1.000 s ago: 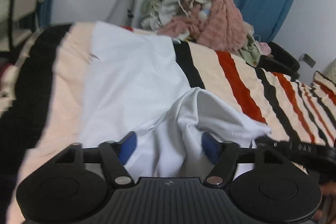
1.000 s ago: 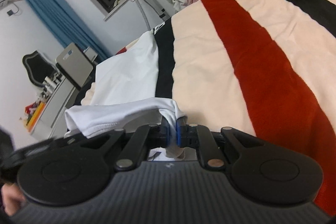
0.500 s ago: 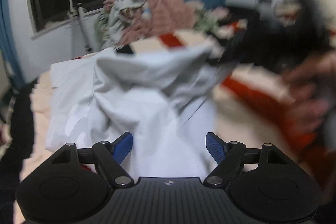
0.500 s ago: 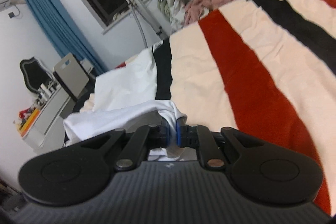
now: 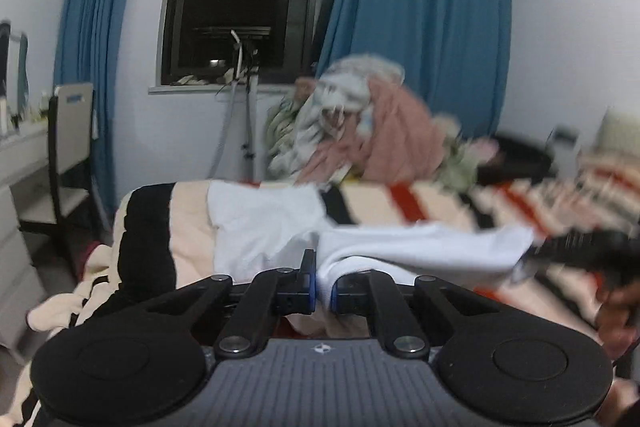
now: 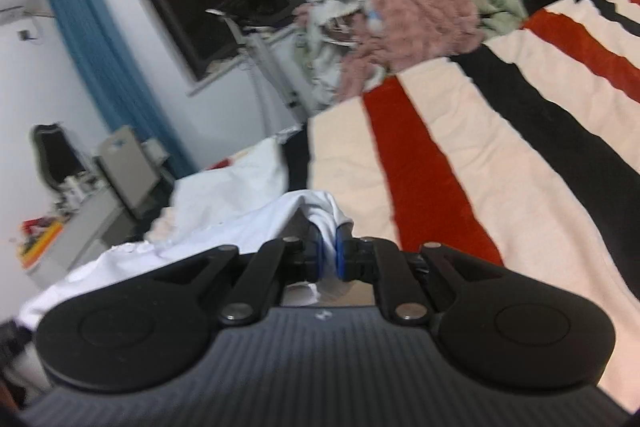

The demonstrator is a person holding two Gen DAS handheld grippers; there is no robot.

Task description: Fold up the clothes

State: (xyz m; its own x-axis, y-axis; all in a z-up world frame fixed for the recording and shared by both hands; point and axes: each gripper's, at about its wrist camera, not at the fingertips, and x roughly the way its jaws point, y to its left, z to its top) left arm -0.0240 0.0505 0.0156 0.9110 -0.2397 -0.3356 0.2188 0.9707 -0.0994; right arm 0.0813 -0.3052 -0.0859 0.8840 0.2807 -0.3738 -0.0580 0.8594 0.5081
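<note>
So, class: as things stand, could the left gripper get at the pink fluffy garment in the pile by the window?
Probably not yet. The left gripper is shut on the white garment, so it has no free jaws, and the pink fluffy garment lies at the far end of the striped blanket.

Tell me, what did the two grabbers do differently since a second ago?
The left gripper, open around the white garment before, has shut its fingers on a fold and lifted it off the striped blanket. The right gripper rose too. Unchanged: the right gripper stays clamped on its corner, and the clothes pile hasn't moved.
</note>
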